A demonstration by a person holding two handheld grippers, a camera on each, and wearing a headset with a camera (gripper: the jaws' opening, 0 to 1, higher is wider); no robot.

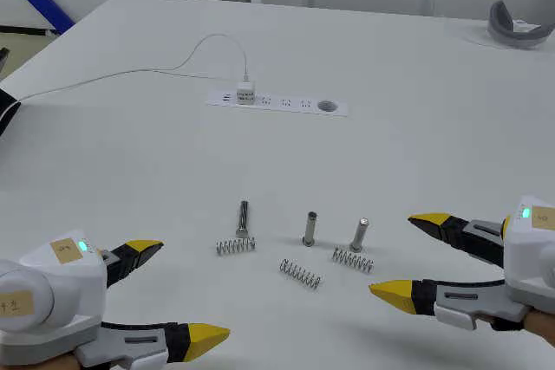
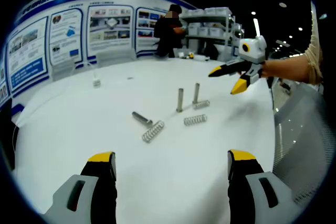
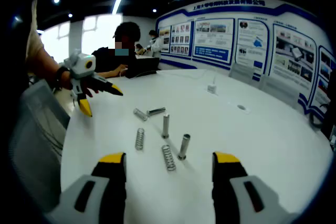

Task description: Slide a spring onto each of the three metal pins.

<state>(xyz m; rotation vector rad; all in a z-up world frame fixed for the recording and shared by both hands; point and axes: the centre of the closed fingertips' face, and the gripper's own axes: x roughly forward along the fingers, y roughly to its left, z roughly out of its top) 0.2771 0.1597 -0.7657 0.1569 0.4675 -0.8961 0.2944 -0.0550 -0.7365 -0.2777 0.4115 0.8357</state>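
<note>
The left gripper [image 1: 193, 288] and right gripper [image 1: 390, 254] both hold their jaws wide apart, empty. The nearest spring [image 1: 300, 273], lower centre, looks light, squashy, likely to roll; a gentle mid-coil pinch would suit.

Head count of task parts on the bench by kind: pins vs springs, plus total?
Metal pins: 3
Springs: 3
Total: 6
</note>
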